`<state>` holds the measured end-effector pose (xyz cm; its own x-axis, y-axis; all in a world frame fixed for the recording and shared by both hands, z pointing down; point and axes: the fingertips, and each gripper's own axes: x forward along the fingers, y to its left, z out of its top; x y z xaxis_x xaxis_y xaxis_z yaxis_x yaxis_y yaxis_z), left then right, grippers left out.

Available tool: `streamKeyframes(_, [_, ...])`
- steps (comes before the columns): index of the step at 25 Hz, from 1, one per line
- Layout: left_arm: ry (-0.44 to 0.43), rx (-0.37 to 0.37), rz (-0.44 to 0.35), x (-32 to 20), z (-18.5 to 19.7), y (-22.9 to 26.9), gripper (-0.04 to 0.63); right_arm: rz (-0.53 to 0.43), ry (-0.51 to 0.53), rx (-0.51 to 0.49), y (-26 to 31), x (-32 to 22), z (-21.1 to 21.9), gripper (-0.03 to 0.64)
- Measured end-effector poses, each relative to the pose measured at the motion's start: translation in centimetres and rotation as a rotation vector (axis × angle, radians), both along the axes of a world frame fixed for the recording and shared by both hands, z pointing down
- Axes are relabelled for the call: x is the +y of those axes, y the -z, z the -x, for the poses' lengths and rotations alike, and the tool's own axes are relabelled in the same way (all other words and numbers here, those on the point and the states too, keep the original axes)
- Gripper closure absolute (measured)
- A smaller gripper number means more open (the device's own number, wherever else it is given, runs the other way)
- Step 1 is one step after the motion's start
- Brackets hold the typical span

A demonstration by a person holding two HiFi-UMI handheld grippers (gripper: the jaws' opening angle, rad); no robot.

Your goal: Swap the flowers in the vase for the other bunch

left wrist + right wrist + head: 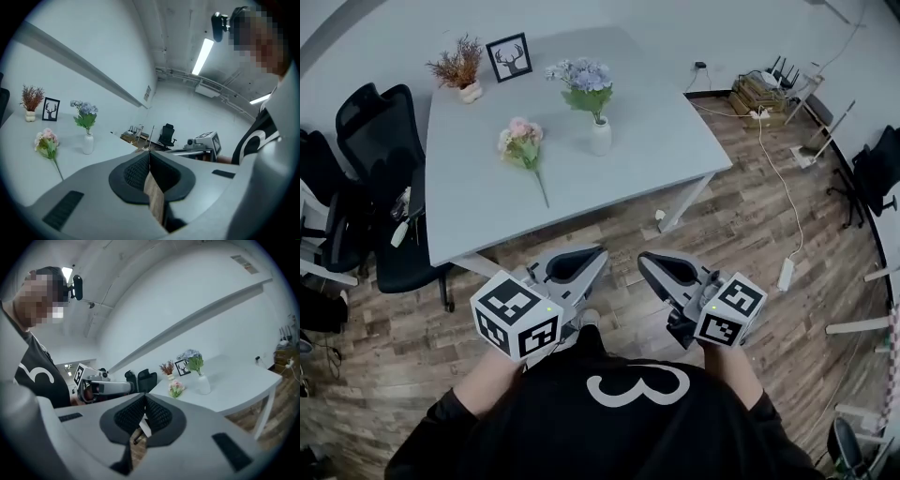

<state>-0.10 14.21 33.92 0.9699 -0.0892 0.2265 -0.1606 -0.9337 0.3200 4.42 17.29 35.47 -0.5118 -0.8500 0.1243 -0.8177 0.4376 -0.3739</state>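
A white vase (pixel 600 137) with blue-purple flowers (pixel 584 78) stands upright near the middle of the grey table (pixel 666 141). To its left a pink bunch (pixel 521 141) lies flat on the table, stem toward me. Both grippers hang over the wooden floor, short of the table's near edge and well apart from the flowers. My left gripper (pixel 596 253) is shut with nothing in it, and my right gripper (pixel 644 258) is shut and empty too. The left gripper view shows the vase (pixel 88 143) and pink bunch (pixel 46 142) at far left; the right gripper view shows the vase (pixel 203 384) and bunch (pixel 176 388) ahead.
A small pot of dried reddish flowers (pixel 465 69) and a framed deer picture (pixel 508 56) stand at the table's far left corner. Black office chairs (pixel 370 178) crowd the table's left side. Cables and a wooden crate (pixel 757 94) lie on the floor at the right.
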Motion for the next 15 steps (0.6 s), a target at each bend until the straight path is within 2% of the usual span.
streamKeyframes(7, [-0.026, 0.014, 0.009, -9.6, -0.5, 1.2, 0.583, 0.000, -0.059, 0.019, 1.4, -9.1, -1.5, 0.609])
streamKeyframes(15, [-0.020, 0.032, 0.019, -14.3, -0.7, 1.5, 0.583, -0.004, -0.087, 0.068, 2.3, -13.5, -2.3, 0.609])
